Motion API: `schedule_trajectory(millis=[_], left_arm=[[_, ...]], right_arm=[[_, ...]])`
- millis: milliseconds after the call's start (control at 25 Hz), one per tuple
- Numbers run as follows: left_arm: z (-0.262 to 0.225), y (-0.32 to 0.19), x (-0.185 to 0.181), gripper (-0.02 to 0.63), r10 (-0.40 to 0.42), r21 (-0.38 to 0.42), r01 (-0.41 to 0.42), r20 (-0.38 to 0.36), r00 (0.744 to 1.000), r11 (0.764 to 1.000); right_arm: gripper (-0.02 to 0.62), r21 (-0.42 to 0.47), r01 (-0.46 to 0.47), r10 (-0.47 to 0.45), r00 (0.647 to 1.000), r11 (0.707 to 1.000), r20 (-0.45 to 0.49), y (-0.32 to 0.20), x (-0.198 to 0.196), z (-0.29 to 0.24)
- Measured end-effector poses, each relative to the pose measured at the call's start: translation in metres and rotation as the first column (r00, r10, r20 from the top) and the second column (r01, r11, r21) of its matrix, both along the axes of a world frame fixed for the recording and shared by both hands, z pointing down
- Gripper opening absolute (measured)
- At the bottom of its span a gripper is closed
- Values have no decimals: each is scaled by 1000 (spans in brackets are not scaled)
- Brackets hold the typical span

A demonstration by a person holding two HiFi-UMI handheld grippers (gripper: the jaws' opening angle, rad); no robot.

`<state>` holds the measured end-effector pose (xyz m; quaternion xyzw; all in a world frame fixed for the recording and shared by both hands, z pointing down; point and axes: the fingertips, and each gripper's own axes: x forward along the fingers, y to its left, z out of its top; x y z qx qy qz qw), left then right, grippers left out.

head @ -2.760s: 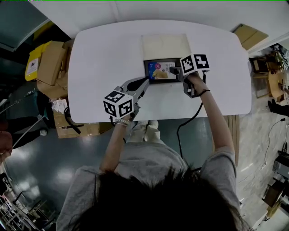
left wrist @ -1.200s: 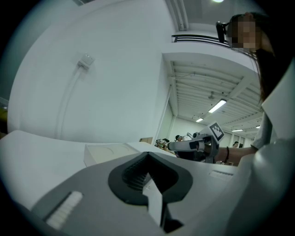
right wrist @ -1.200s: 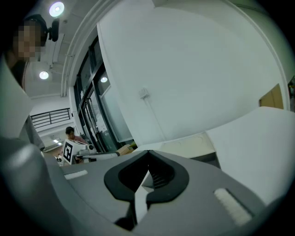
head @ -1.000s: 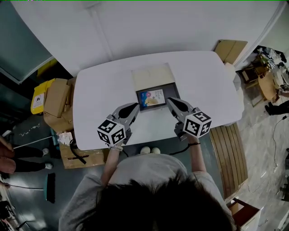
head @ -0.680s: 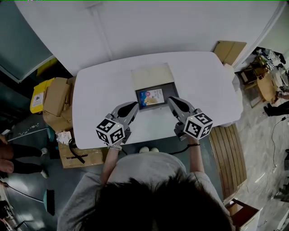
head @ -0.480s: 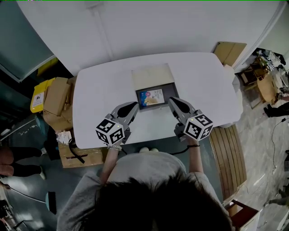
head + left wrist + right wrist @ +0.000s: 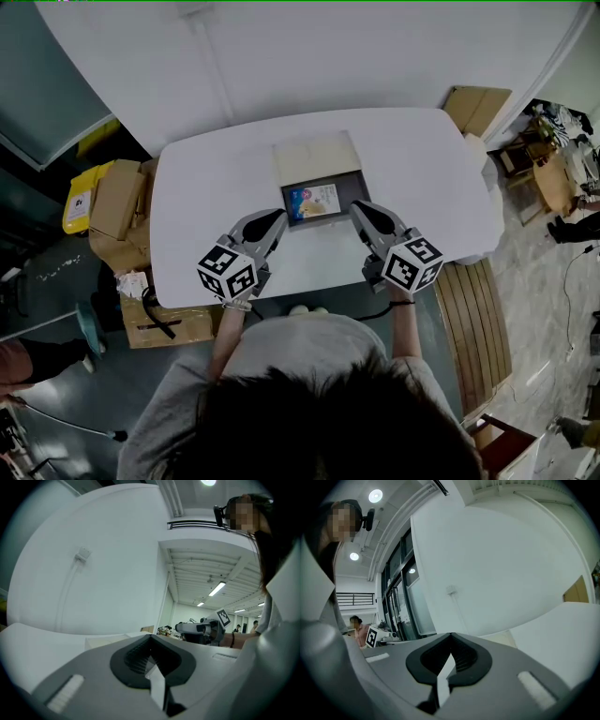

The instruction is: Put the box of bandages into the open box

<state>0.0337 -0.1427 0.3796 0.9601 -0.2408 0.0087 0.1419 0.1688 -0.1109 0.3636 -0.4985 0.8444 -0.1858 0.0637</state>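
White table (image 7: pixel 206 187) against a white wall, cardboard boxes (image 7: pixel 112 202) on the floor to its left. Box of bandages (image 7: pixel 314 200) lies inside the open box (image 7: pixel 352 186) (pale lid flap behind). Left tool (image 7: pixel 278 221) and right tool (image 7: pixel 357 208) flank it, both pressed together, empty. Box print too small to read; the person's head hides the table's near edge.

Two tongs (image 7: pixel 278 218) (image 7: pixel 357 208), one open box (image 7: pixel 315 156), one bandage box (image 7: pixel 314 200)
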Motion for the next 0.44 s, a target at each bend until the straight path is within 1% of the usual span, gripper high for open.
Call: schedule_trajectory(millis=[440], left_arm=[[0,0,-1,-5,5,10,-5,4,1000,1000]], right_arm=[[12,14,5,-5,1000,1000,-8,0,-2,-1]])
